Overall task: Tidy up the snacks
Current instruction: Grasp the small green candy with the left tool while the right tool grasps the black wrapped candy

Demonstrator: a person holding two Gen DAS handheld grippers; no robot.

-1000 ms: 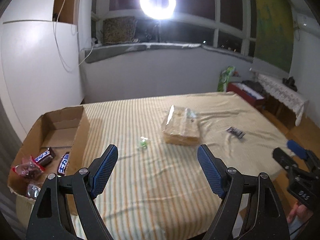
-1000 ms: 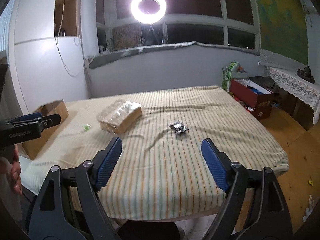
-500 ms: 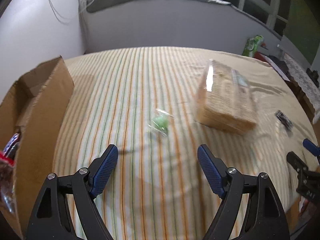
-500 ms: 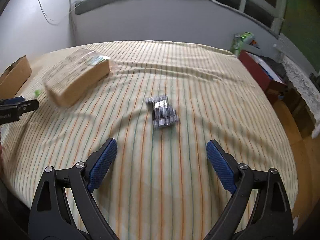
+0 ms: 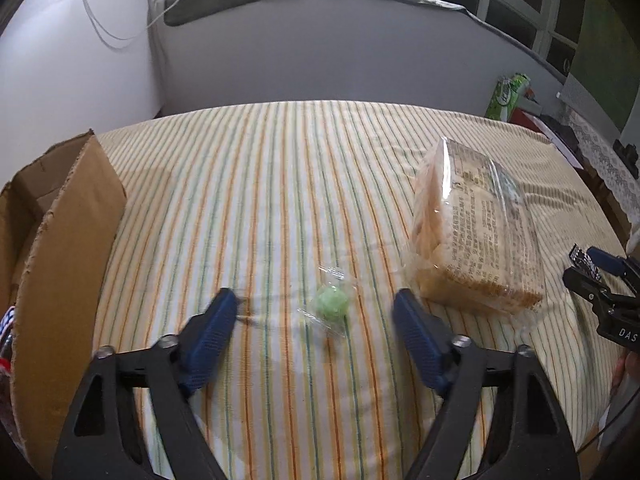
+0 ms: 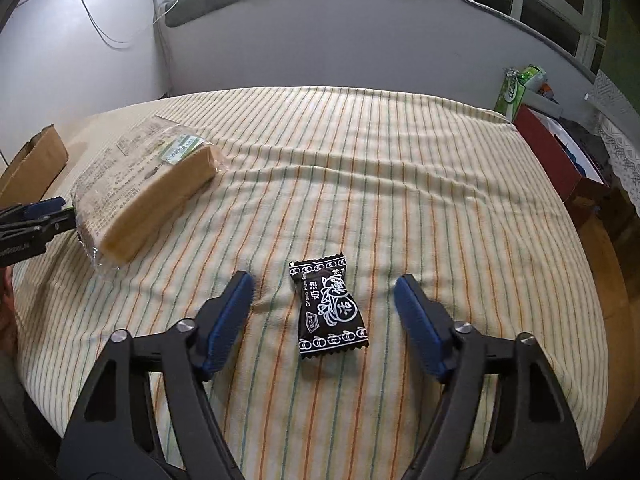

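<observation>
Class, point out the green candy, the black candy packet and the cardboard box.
green candy [image 5: 331, 301], left wrist view, middle of the sweet.
black candy packet [image 6: 330, 311], right wrist view, printed front.
cardboard box [image 5: 68, 240], left wrist view, outer side wall.

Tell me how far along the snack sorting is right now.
Partly done. A few wrapped snacks already sit in the cardboard box. Nothing is gripped: the left gripper is open around the green candy, and the right gripper is open around the black candy. Left on the striped cloth: both candies and the bagged bread.
</observation>
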